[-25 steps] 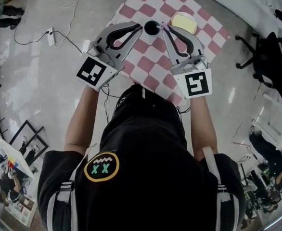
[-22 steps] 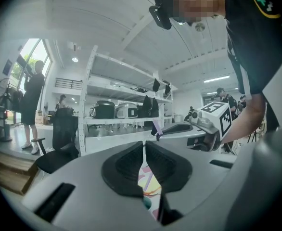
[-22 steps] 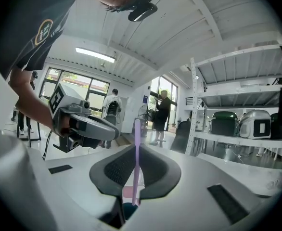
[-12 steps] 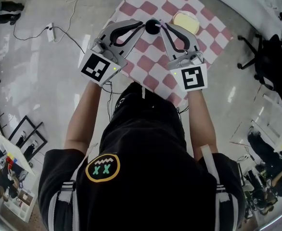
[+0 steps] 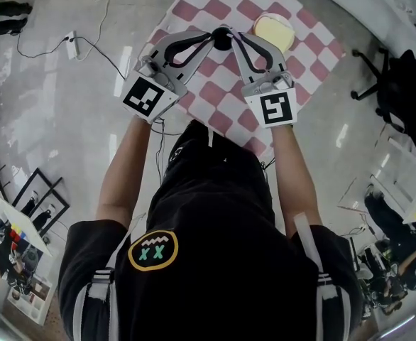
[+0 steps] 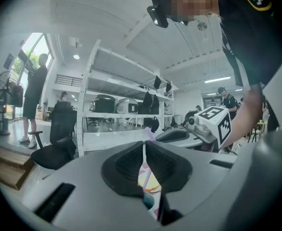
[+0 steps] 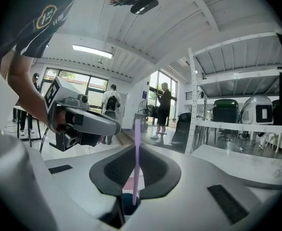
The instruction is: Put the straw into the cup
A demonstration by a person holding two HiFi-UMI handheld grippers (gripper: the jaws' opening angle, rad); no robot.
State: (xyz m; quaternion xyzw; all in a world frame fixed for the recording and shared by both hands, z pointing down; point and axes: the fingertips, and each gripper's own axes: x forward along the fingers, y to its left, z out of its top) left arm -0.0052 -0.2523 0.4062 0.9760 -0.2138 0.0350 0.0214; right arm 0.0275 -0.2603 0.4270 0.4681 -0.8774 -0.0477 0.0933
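Note:
A small dark cup [image 5: 223, 40] stands on the red-and-white checked cloth [image 5: 215, 94], right between the tips of both grippers. My left gripper [image 5: 211, 38] has its jaws pressed together at the cup's rim; the teal cup [image 6: 148, 201] shows at the bottom of their gap. Pinched upright in my right gripper [image 5: 233, 35] is a thin purple straw [image 7: 136, 162], whose lower end reaches down into the cup [image 7: 130, 201]. From the left gripper view the same straw [image 6: 149, 134] rises just beyond the jaws.
A pale yellow round dish [image 5: 273, 28] lies on the cloth just right of the cup. Shiny floor surrounds the cloth, with a cable and a power strip [image 5: 73, 45] to the left. Office chairs [image 5: 396, 84] stand at the right.
My right gripper has swung left with the straw until its tip meets the cup. Both grippers have closed in over the cup.

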